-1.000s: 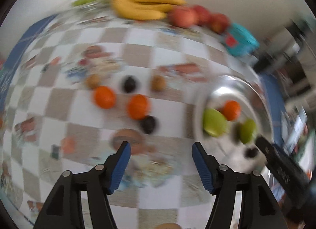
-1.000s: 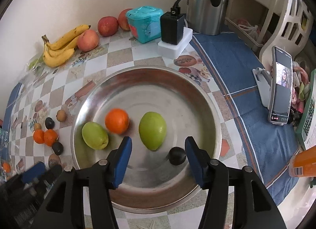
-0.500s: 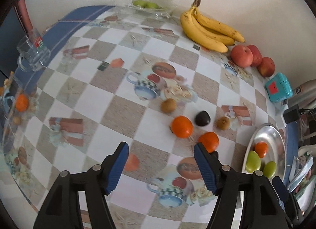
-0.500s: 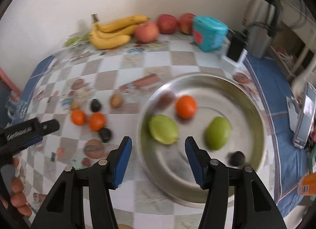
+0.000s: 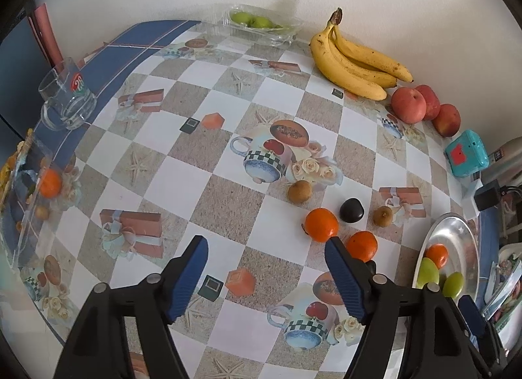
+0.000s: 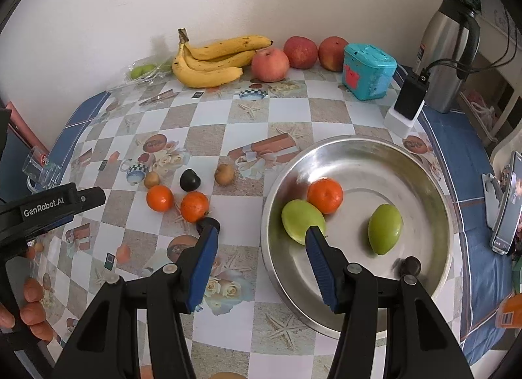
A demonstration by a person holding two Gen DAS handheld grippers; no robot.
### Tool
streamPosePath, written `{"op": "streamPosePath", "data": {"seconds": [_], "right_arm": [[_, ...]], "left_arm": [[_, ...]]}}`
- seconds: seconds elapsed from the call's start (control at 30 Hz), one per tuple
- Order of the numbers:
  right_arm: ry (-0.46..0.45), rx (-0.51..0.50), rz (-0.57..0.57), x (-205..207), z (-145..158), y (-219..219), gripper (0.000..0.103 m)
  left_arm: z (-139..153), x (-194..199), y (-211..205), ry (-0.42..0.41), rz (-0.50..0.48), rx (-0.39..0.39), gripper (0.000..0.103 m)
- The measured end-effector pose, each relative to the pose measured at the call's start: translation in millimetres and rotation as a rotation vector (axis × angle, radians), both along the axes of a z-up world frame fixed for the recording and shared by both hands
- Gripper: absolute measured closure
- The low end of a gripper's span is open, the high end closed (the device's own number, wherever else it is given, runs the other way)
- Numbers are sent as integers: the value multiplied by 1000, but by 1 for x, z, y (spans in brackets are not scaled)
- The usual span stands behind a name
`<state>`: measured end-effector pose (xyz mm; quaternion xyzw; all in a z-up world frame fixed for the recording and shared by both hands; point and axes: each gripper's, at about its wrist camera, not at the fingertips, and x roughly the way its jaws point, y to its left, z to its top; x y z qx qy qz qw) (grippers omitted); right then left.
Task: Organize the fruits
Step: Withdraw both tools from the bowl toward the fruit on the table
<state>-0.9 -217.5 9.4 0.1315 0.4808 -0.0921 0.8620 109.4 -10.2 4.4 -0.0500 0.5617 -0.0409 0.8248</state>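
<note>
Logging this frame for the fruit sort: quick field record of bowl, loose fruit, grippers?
bowl: metal bowl holds one orange, two green fruits, one dark fruit
loose on table: two oranges, two dark fruits, two brown fruits
left gripper: just been opening, nothing between jaws
right gripper: open, empty

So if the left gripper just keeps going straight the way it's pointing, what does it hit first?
Most likely bare tablecloth: the open, empty left gripper points steeply down at the checked squares, with the nearest orange just off its right finger. Depth is hard to judge.
</note>
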Motion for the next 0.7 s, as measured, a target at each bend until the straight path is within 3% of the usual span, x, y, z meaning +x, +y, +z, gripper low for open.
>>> {"op": "streamPosePath", "data": {"seconds": [0.07, 0.13, 0.17, 0.2, 0.27, 0.7], "right_arm": [[1, 0, 0, 0, 0, 0, 46], [3, -6, 3, 1, -3, 0, 45], [4, -9, 3, 2, -4, 0, 36], [5, -15, 0, 3, -6, 0, 23], [7, -24, -2, 5, -9, -1, 16], [-19, -60, -2, 14, -19, 3, 10]], "left_arm": [[-3, 0, -1, 4, -1, 6, 18], [-6, 1, -1, 5, 1, 21, 5], [-8, 1, -1, 6, 1, 28, 0], [-9, 1, -1, 7, 1, 34, 0], [-13, 1, -1, 12, -1, 45, 0], [-23, 6, -6, 17, -34, 74, 0]]}}
